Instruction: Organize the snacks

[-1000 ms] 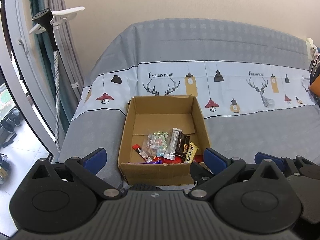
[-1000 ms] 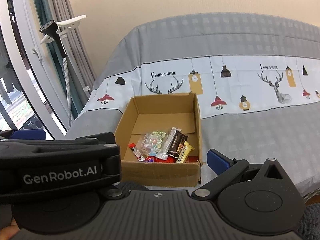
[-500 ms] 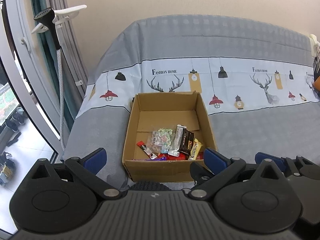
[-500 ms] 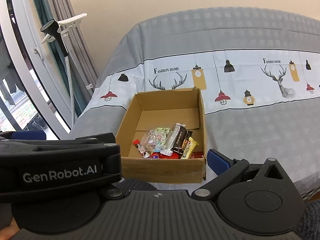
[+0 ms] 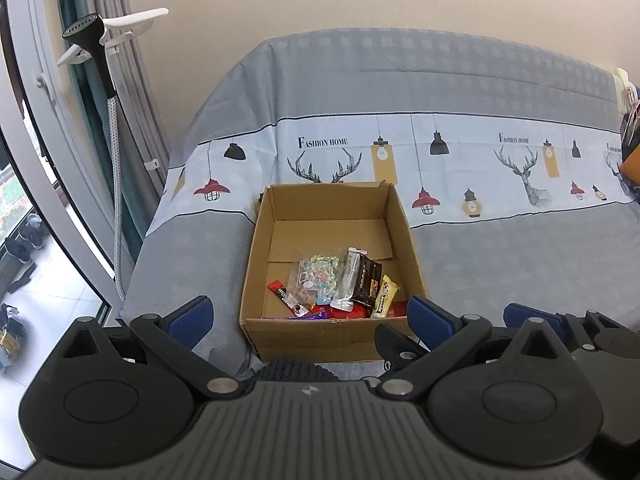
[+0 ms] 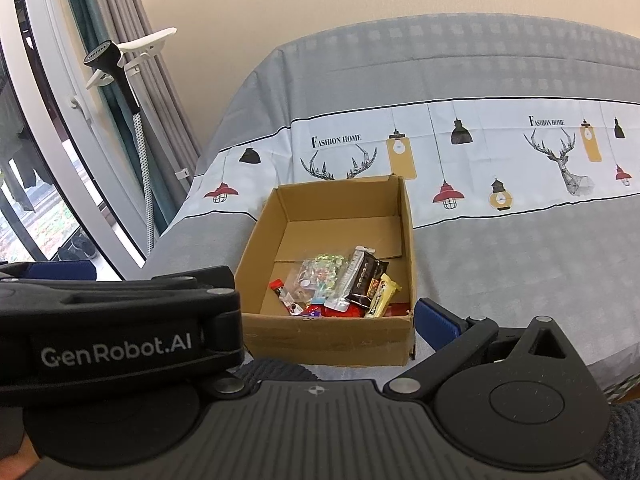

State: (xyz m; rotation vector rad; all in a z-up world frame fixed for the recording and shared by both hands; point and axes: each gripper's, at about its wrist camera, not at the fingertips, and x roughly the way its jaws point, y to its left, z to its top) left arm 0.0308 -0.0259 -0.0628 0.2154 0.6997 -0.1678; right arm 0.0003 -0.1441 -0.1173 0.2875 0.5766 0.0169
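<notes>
The cardboard box point(image 5: 332, 264) sits on the bed point(image 5: 500, 264) near its left edge, snacks point(image 5: 338, 282) piled at its near end: a clear candy bag, a dark bar and a yellow bar. Against a second ago, the box appears slightly farther off and more to the right in both views. The left gripper point(image 5: 310, 316) and right gripper point(image 6: 256, 316) both hover empty before it, fingers spread wide.

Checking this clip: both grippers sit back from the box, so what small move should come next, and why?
Probably ease the open left gripper forward and down over the box. The snacks lie piled at its near end, nothing is held yet, and the right gripper waits beside it.
</notes>
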